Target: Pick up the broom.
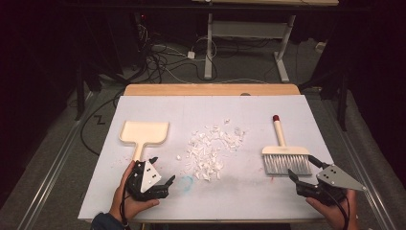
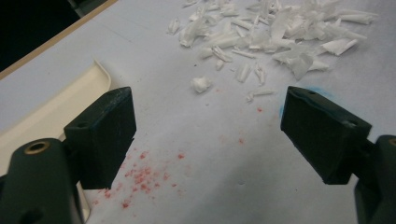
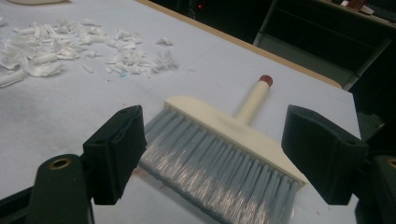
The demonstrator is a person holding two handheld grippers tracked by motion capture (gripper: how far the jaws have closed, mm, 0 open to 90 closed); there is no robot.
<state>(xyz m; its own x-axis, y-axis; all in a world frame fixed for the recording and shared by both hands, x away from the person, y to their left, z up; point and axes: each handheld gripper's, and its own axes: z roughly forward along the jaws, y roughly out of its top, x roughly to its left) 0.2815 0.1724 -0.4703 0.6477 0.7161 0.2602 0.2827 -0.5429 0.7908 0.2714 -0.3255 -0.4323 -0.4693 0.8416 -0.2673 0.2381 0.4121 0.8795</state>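
While both gape empty, right claw (image 1: 302, 171) seemingly nears brush (image 1: 285, 159) bristles.

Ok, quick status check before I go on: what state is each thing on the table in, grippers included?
Dustpan: empty, flat on the table, handle toward the person.
Brush: lying flat, bristles toward the person, not gripped.
Paper scraps: scattered loose mid-table, unswept.
Left gripper: open, holding nothing, beside the dustpan handle.
Right gripper: open, jaws either side of the bristles, not closed on them.
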